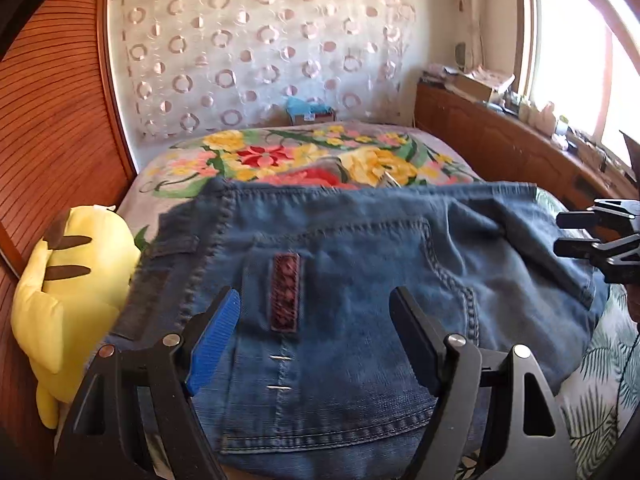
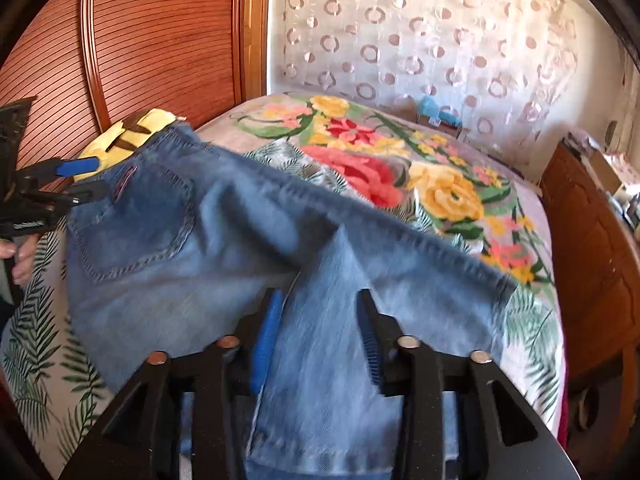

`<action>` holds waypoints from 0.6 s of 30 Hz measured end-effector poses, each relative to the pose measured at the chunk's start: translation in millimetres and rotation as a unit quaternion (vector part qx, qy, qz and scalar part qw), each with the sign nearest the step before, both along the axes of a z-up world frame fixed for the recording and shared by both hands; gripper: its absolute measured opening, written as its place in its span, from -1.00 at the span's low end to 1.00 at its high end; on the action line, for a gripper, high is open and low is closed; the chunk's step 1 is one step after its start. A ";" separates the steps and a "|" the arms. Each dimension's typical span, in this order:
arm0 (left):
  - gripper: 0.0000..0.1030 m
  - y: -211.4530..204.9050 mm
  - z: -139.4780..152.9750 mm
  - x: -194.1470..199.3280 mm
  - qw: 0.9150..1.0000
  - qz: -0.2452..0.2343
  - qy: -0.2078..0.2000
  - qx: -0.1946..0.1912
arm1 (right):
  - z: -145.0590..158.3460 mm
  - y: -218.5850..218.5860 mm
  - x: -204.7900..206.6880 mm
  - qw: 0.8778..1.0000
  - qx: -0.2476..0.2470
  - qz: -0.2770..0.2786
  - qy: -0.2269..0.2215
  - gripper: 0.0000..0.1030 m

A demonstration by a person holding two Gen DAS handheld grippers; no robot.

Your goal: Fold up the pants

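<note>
Blue denim jeans [image 1: 360, 280] lie on the bed, back pocket up, with a dark red label [image 1: 285, 292] on the pocket. My left gripper [image 1: 316, 304] is open and hovers just above the pocket at the waist end; nothing is between its fingers. In the right wrist view the jeans [image 2: 224, 232] stretch from the waist at the left to a lighter leg in front. My right gripper [image 2: 320, 304] is open over that leg, the cloth passing between its fingers. The left gripper also shows in the right wrist view [image 2: 82, 180]. The right gripper shows at the right edge of the left wrist view [image 1: 576, 234].
The bed has a floral blanket [image 1: 304, 156] and a leaf-print sheet [image 2: 44, 320]. A yellow plush toy [image 1: 68, 300] sits at the left bed edge beside the jeans. A slatted wooden panel [image 2: 160, 40] is on the left, a wooden sideboard [image 1: 500, 140] with clutter on the right.
</note>
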State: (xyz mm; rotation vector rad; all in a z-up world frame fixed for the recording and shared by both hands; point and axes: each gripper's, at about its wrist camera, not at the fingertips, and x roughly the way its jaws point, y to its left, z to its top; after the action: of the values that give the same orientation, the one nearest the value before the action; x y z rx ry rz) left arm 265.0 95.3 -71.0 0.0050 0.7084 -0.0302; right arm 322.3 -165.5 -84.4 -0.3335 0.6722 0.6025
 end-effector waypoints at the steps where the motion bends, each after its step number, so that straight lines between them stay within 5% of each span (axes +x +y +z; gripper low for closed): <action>1: 0.51 -0.9 -2.9 0.8 1.000 -0.003 0.003 0.000 | 0.0 -0.5 -0.5 1.000 0.001 -0.002 0.004 0.07; 15: 0.51 -12.3 -25.4 9.5 0.998 -0.014 0.053 0.021 | -28.0 6.6 -13.8 0.998 -0.052 -0.024 0.039 0.09; 18: 0.51 -14.4 -27.4 10.1 0.998 -0.011 0.057 0.026 | -25.0 8.6 -10.2 0.997 -0.063 -0.015 0.037 -0.58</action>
State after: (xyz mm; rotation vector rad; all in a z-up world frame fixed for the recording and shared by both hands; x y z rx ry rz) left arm 275.2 80.9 -98.4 0.0606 0.8222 -0.0330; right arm 312.1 -157.0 -109.4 -0.4189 0.7864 0.5474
